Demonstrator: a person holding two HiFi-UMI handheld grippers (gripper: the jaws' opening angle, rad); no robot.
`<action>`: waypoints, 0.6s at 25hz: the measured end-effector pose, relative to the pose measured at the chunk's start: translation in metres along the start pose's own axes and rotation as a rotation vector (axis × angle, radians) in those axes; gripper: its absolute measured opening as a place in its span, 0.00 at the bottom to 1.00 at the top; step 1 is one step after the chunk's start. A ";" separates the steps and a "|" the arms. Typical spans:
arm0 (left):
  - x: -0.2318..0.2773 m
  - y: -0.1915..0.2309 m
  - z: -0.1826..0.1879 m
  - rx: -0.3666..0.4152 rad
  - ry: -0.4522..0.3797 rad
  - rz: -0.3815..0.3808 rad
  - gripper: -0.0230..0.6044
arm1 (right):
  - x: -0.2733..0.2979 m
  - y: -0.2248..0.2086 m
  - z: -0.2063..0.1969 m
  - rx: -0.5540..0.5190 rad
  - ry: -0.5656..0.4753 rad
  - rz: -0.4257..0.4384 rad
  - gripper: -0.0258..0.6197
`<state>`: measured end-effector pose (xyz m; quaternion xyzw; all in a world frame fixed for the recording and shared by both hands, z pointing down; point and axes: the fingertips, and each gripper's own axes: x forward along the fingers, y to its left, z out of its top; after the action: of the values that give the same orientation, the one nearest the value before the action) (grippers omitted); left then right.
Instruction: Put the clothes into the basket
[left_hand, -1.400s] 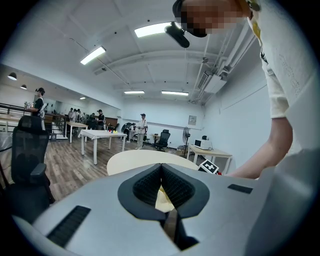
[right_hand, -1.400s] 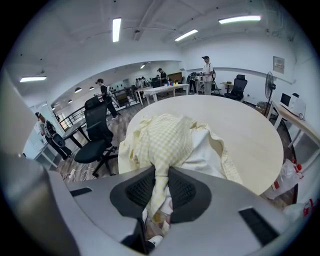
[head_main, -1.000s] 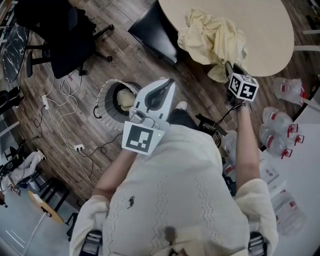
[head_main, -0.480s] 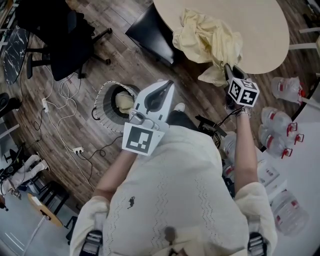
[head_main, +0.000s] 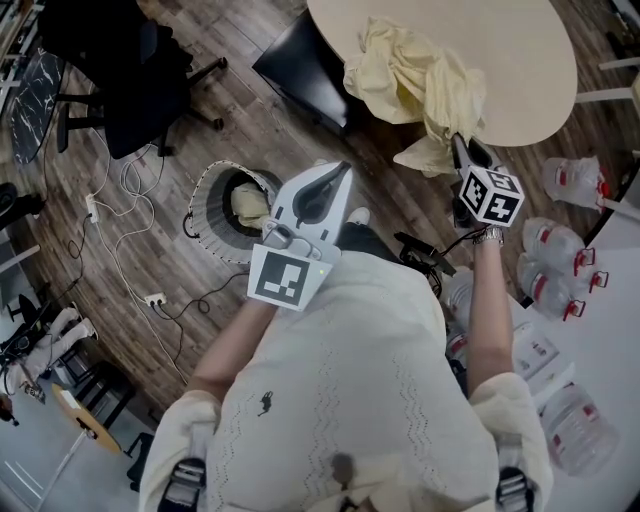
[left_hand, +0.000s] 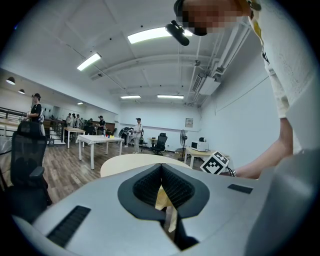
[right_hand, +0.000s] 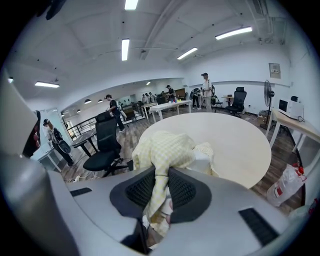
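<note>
A pale yellow garment (head_main: 415, 75) lies bunched on the round beige table (head_main: 520, 60). My right gripper (head_main: 462, 150) is at the table's near edge, shut on a fold of that garment (right_hand: 165, 150), which runs between the pads (right_hand: 182, 190) and hangs below them. The round mesh basket (head_main: 215, 215) stands on the wooden floor left of the table, with a yellowish cloth (head_main: 250, 205) inside. My left gripper (head_main: 342, 170) hovers between basket and table, jaws shut with their tips touching and nothing held; yellow cloth only shows beyond the gap.
A black office chair (head_main: 120, 70) stands at the far left and a black seat (head_main: 300, 55) is tucked at the table's edge. Cables (head_main: 130, 230) trail across the floor by the basket. Several plastic water jugs (head_main: 555, 250) sit at the right.
My right gripper has risen and drawn back from the table with the garment's fold, stretching the cloth toward the edge. The left gripper has shifted slightly, still shut.
</note>
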<state>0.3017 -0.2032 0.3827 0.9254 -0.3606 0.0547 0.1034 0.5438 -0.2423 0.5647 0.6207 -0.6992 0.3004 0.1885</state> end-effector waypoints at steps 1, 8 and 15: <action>-0.001 -0.003 -0.001 0.001 -0.001 0.000 0.07 | -0.005 0.001 0.001 -0.001 -0.008 0.003 0.16; -0.005 -0.020 -0.004 0.005 -0.006 -0.011 0.07 | -0.027 0.007 0.004 -0.013 -0.046 0.019 0.16; -0.014 -0.056 -0.007 0.010 -0.016 -0.021 0.07 | -0.067 -0.005 -0.010 -0.023 -0.072 0.018 0.16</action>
<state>0.3295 -0.1518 0.3779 0.9299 -0.3516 0.0482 0.0967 0.5581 -0.1853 0.5302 0.6228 -0.7143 0.2717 0.1677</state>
